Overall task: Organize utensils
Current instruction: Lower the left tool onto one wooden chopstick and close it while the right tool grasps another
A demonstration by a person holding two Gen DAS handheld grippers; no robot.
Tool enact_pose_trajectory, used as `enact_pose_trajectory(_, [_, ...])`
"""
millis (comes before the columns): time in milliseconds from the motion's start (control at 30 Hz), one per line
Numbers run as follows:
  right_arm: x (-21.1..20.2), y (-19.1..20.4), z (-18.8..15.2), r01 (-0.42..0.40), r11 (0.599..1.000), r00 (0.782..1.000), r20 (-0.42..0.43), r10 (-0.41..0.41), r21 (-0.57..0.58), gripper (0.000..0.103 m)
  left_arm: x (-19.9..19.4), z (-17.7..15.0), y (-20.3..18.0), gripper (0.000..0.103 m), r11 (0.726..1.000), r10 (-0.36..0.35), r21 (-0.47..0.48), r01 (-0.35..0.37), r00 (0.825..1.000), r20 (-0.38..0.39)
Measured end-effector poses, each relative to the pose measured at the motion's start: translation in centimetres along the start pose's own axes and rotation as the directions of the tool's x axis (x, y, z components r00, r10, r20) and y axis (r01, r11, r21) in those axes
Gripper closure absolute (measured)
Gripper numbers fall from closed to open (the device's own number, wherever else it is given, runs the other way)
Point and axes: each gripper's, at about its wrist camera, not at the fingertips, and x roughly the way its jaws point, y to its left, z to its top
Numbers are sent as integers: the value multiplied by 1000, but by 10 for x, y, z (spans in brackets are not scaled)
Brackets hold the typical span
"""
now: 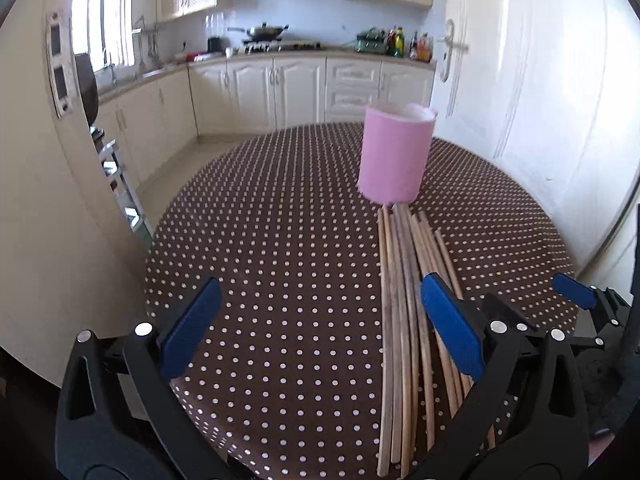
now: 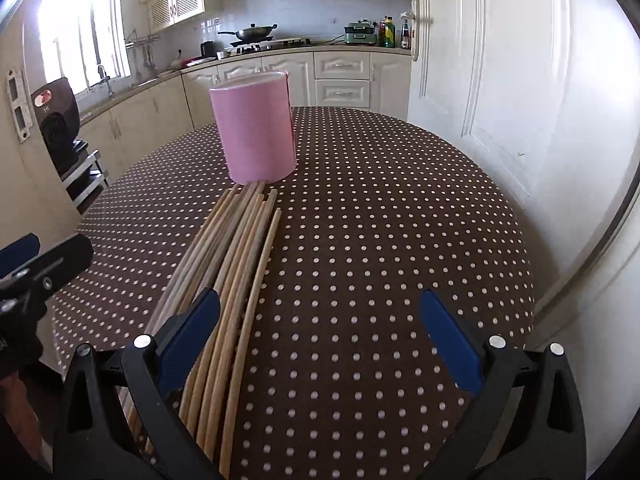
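On the dotted brown surface (image 1: 280,240), toward its far edge, stands a pink cylindrical holder (image 1: 395,156), upright, open at the top; interior hidden from both views, so contents cannot be told. Just in front of its base lies a bundle of wooden chopsticks (image 1: 400,300), flat on the surface, tips pointing at the holder and nearly touching it, the sticks roughly parallel and fanning slightly toward the near edge. In the right wrist view the same holder (image 2: 256,132) and chopsticks (image 2: 240,264) appear left of centre, the bundle running from the holder's foot down to the near edge.

Left gripper (image 1: 320,320) spread wide, nothing between its blue pads, poised over the near part of the surface; its right finger (image 1: 452,320) overlaps the chopsticks in the view, though contact cannot be judged. Right gripper (image 2: 320,328) likewise spread wide and holding nothing, low over the near edge, its left finger (image 2: 188,336) in front of the bundle's right side. Visible too at the right edge of the left wrist view as a blue-tipped black frame.

Beyond the surface: cream kitchen cabinets (image 1: 280,88) along the back wall, a wok (image 1: 264,32) on the stove, bottles (image 1: 400,42) on the counter, a white door (image 2: 500,80) to the right.
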Motion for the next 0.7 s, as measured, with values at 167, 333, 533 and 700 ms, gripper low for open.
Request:
enact_pose_trajectory(167, [15, 3, 5, 33, 998, 999, -35, -35, -45, 8, 20, -1, -5, 6, 1000, 10, 11, -10, 999, -40])
enact_pose_trajectory(333, [34, 7, 14, 56, 996, 996, -71, -61, -72, 18, 34, 0, -8, 6, 1000, 13, 26, -12, 998, -63])
enact_pose_trajectory(533, [47, 7, 19, 35, 996, 993, -110, -44, -83, 27, 55, 3, -7, 6, 1000, 5, 21, -2, 994, -110])
enact_pose_trajectory(700, [51, 7, 22, 18, 997, 993, -116, -27, -81, 31, 67, 7, -6, 6, 1000, -15, 11, 17, 991, -133])
